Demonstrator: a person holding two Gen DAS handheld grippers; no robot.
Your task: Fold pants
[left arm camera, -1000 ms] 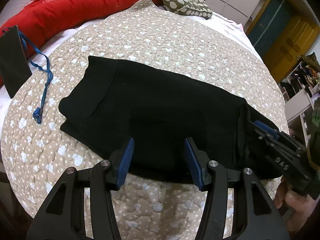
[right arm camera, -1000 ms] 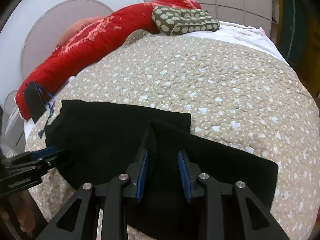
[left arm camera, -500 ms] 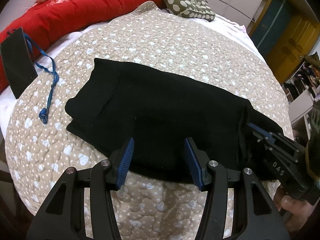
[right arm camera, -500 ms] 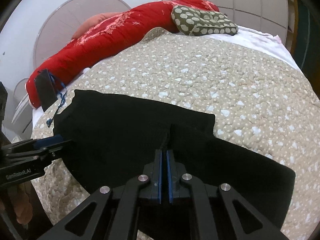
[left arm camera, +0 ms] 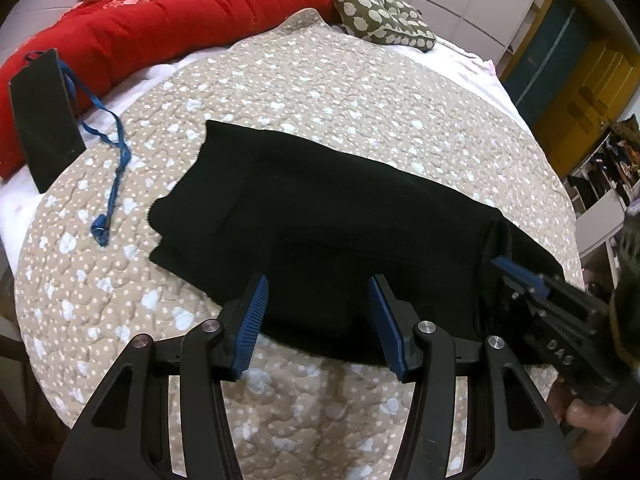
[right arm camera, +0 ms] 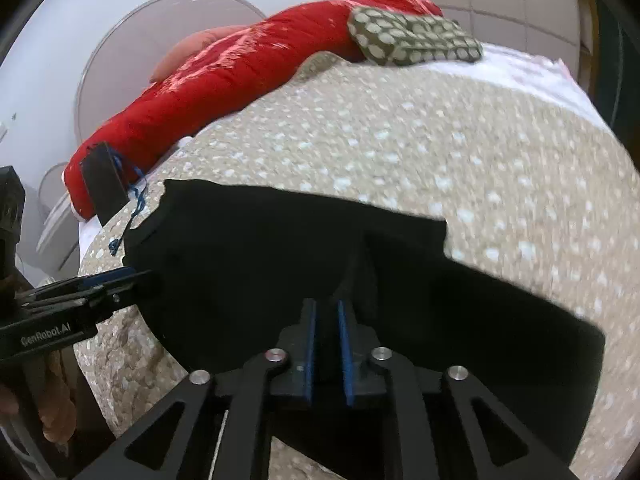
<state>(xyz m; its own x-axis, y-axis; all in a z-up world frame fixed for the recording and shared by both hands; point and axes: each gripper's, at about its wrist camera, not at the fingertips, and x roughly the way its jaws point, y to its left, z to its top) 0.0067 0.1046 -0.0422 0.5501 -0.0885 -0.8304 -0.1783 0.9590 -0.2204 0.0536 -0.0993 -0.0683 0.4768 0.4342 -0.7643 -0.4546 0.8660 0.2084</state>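
Black pants (left arm camera: pixel 320 216) lie folded lengthwise across a beige dotted quilt (left arm camera: pixel 320 80); they also show in the right wrist view (right arm camera: pixel 260 260). My left gripper (left arm camera: pixel 316 312) is open, its blue pads at the near edge of the pants, holding nothing. My right gripper (right arm camera: pixel 326 336) is shut on a pinched ridge of the pants fabric, which rises a little between the pads. The right gripper also shows in the left wrist view (left arm camera: pixel 516 272) at the pants' right part. The left gripper shows in the right wrist view (right arm camera: pixel 120 280) at the pants' left edge.
A red duvet (left arm camera: pixel 160 12) and an olive dotted pillow (left arm camera: pixel 380 20) lie at the far side of the bed. A black phone-like slab (left arm camera: pixel 44 120) with a blue lanyard (left arm camera: pixel 112 168) lies to the left. Yellow doors (left arm camera: pixel 592 80) stand at the right.
My right gripper closed on the pants fabric and lifted it slightly. The left gripper stayed open and drew back a little; both views shifted.
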